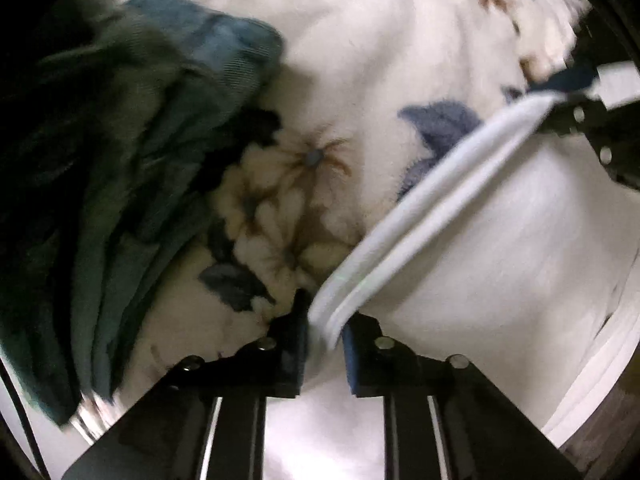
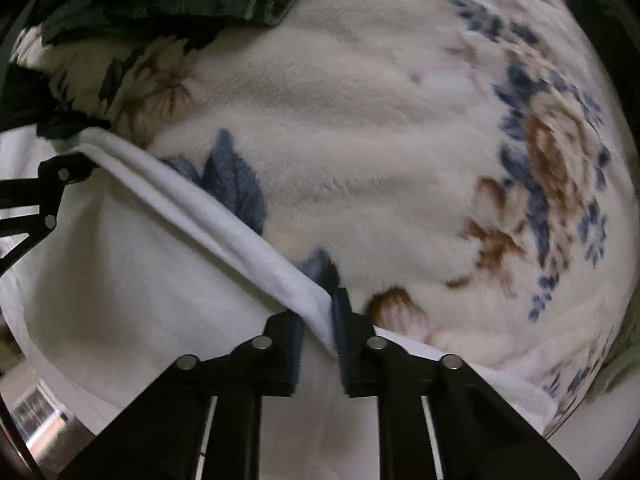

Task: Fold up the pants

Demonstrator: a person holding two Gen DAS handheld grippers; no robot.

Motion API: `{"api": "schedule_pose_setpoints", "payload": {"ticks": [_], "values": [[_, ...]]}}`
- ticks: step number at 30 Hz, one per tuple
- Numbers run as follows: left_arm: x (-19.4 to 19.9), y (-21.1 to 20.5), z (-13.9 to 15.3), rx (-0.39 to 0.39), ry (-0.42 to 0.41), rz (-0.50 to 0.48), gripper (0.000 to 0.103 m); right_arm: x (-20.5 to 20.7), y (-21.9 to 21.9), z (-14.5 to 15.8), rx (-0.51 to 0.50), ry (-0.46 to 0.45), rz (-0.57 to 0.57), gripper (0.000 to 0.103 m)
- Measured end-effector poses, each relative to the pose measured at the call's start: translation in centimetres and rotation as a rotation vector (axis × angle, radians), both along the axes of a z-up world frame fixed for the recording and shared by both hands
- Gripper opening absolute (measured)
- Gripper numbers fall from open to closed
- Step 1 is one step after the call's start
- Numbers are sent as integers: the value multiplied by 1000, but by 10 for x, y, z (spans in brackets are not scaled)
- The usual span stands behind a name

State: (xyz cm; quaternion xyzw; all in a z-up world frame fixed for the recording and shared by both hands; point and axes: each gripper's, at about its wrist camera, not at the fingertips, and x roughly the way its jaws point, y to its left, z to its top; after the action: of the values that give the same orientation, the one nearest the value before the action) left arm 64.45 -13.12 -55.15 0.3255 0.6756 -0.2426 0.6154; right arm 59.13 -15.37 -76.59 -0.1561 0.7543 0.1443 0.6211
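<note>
A: What's the biggest thing?

B: One blanket (image 2: pixel 360 120), cream plush with blue and brown flowers. It fills the upper and right parts of the right wrist view and the middle and top of the left wrist view.

A: And the pants?

B: One white pair (image 1: pixel 500 260). In the left wrist view they take the lower right, lying on the blanket. In the right wrist view they take the lower left. How far they run past the frame edge I can't tell.

A: Which way do they point?

B: The thick folded edge is all I can judge by. It's a long band, slanting from the bottom centre up to the upper right in the left wrist view, and from the bottom centre up to the left edge in the right wrist view.

A: Other cloth?

B: One dark heap (image 1: pixel 120 140), teal and blue, at the left of the left wrist view; I can't count the pieces in it.

A: The tools?

B: Two. The left gripper (image 1: pixel 325 340) is clenched on one end of that band, the right gripper (image 2: pixel 320 340) on the other. Each shows at the far end of the band in the other's view.
</note>
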Motion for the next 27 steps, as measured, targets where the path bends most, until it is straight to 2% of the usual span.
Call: {"api": "schedule_pose_setpoints", "payload": {"ticks": [9,10,18,19,20,21,23,27], "values": [[-41,38,85,-62,-118,181,8,-45,-35,49,43,-98,-111,8],[-60,41,85,-72,-136,201,8,-53,-45,60,49,-106,-118,8],[-140,73,160,-148,-197,327,8,-126,-71,125,85,-205,-218,6],[-158,75,149,-157,-199,345,8,-128,-50,130,86,-216,-229,6],[-173,82,158,-170,-205,370,8,-134,-23,133,91,-230,-246,6],[-183,89,157,-187,-197,399,8,-143,-15,136,93,-238,-255,6],[-184,57,115,-198,-194,439,8,-171,8,140,91,-251,-277,6],[-251,66,108,-255,-116,566,8,-255,26,144,46,-269,-277,6]]}}
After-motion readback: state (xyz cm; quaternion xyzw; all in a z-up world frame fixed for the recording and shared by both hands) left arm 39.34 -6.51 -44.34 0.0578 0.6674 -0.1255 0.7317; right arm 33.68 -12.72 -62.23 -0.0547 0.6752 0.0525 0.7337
